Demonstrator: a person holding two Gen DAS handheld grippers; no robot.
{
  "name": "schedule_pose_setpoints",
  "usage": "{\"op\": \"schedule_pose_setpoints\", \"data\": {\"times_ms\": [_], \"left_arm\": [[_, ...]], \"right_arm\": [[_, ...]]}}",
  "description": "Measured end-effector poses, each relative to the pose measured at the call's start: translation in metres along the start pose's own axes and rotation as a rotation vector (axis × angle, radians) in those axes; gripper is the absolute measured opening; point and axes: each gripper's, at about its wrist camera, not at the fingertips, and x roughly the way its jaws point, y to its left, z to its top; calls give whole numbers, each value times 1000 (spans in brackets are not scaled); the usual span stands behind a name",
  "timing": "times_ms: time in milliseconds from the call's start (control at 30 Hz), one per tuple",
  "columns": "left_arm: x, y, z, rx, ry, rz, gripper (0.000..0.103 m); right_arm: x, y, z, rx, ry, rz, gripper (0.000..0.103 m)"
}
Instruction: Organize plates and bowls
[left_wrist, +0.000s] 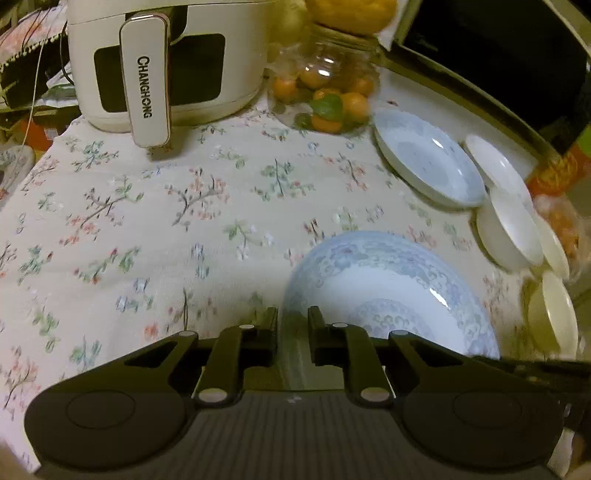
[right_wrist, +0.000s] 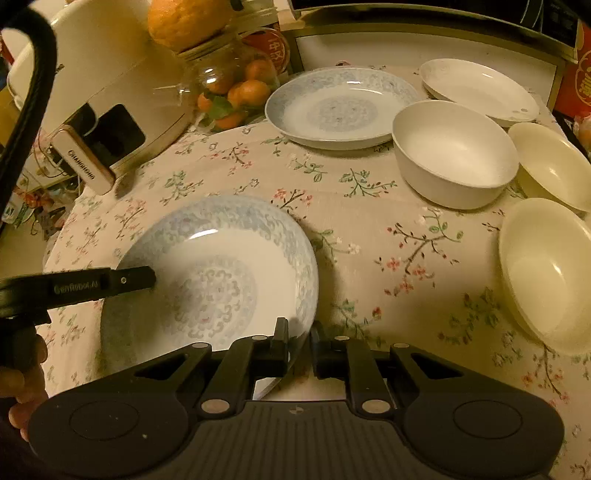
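Note:
A blue-patterned plate (right_wrist: 221, 273) lies on the floral tablecloth (right_wrist: 369, 229), near the table's front left. My right gripper (right_wrist: 299, 332) is shut on its near right rim, one finger inside the plate and one outside. My left gripper (left_wrist: 293, 321) is shut on the same plate (left_wrist: 388, 295) at its left rim; one of its fingers (right_wrist: 129, 280) reaches over that rim in the right wrist view. A second blue plate (right_wrist: 340, 107), a white plate (right_wrist: 480, 88), a white bowl (right_wrist: 454, 155) and two cream bowls (right_wrist: 550, 166) (right_wrist: 550, 273) stand at the back and right.
A white air fryer (left_wrist: 155, 62) stands at the back left, its handle jutting over the cloth. Beside it is a glass jar of oranges (left_wrist: 325, 81). A hand (right_wrist: 22, 387) holds the left gripper. The table's edge runs down the left (right_wrist: 55, 251).

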Motion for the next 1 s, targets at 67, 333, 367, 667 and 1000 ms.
{"op": "schedule_pose_setpoints", "data": {"times_ms": [67,333,367,667,1000], "left_arm": [[-6,1,-10,-1,17,-12,13],[-20,0,-25,4,7,-11,11],[-19,0,-26,6,10,-5,12],[-13,0,-29,4,43,18,15],[-13,6,-13,-47,70,30,22]], "right_arm": [[-8,-1,-5,2,9,3,12],[-28,-2,-27,-10,28,3,12],[-27,-1,-28,-15,30,4,12],[-11,3,-30,-29,75,-19,14],[-9,-5,-25,21,112,1,16]]}}
